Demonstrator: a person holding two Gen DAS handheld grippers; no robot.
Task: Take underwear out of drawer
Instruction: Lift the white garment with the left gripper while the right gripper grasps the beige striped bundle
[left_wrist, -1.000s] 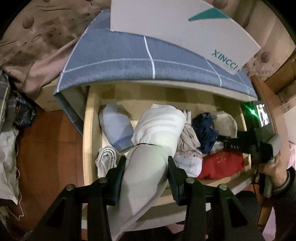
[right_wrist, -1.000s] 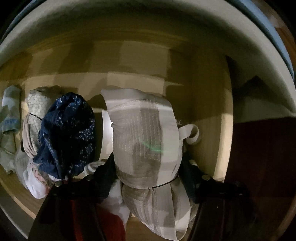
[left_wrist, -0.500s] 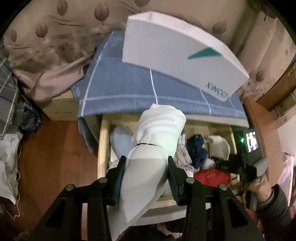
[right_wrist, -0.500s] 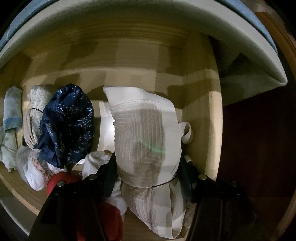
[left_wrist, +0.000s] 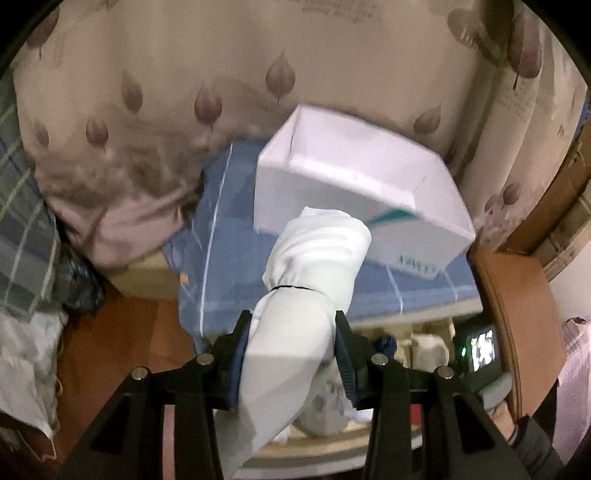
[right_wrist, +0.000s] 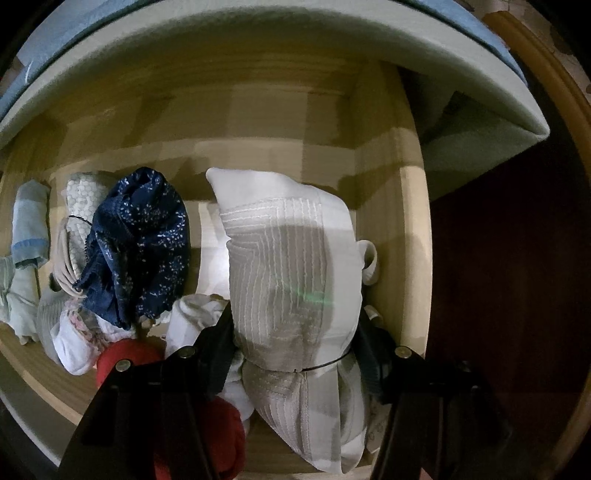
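Note:
My left gripper (left_wrist: 291, 350) is shut on a rolled pale-white underwear bundle (left_wrist: 310, 280) tied with a black band, held above the open wooden drawer (left_wrist: 369, 448). My right gripper (right_wrist: 295, 343) is shut on a ribbed grey-white rolled bundle (right_wrist: 291, 266), held just above the other clothes at the drawer's right end (right_wrist: 412, 236). More rolled underwear lies in the drawer: a dark blue speckled one (right_wrist: 140, 243), a red one (right_wrist: 129, 356), a light blue one (right_wrist: 29, 225) and white ones.
A white open cardboard box (left_wrist: 354, 192) stands on the blue checked bed cover (left_wrist: 229, 266) above the drawer. A leaf-patterned quilt (left_wrist: 147, 110) lies behind. Orange wooden floor (left_wrist: 122, 332) is at left, with clothes piled further left (left_wrist: 26, 236).
My left gripper has lifted its white bundle up out of the drawer and toward the white box. My right gripper has raised its ribbed bundle slightly within the drawer.

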